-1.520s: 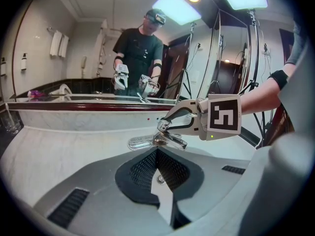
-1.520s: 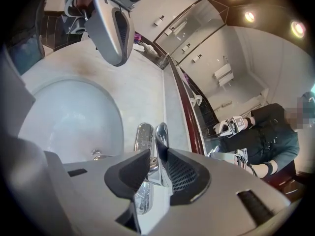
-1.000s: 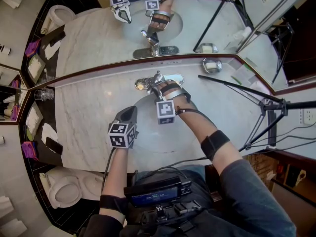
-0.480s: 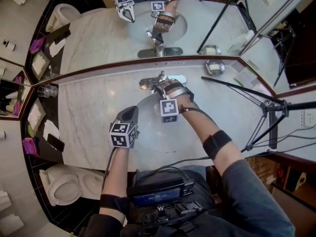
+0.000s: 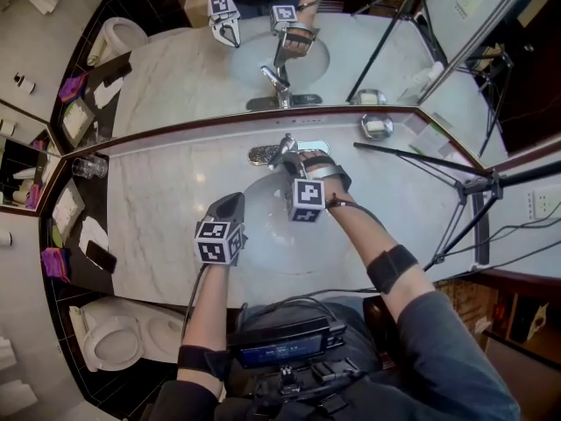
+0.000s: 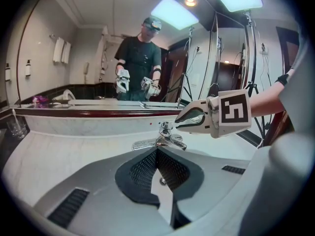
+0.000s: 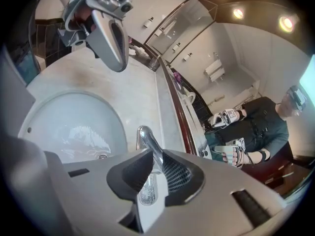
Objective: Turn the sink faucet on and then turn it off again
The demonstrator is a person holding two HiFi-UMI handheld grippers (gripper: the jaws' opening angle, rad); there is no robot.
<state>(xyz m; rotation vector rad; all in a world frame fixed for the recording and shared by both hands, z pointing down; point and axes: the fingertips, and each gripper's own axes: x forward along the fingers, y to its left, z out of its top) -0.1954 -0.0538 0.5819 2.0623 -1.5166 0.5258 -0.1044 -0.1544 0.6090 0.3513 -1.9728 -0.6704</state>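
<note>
Right gripper (image 7: 157, 157), jaws just closing, clamps the faucet lever (image 7: 147, 139) behind the basin (image 7: 74, 122); no water shows, so turn-on looks underway with turn-off left, while left gripper (image 5: 230, 207) hovers, jaws together.

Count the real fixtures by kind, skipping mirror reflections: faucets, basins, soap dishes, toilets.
faucet: 1
basin: 1
soap dish: 1
toilet: 1
total: 4
</note>
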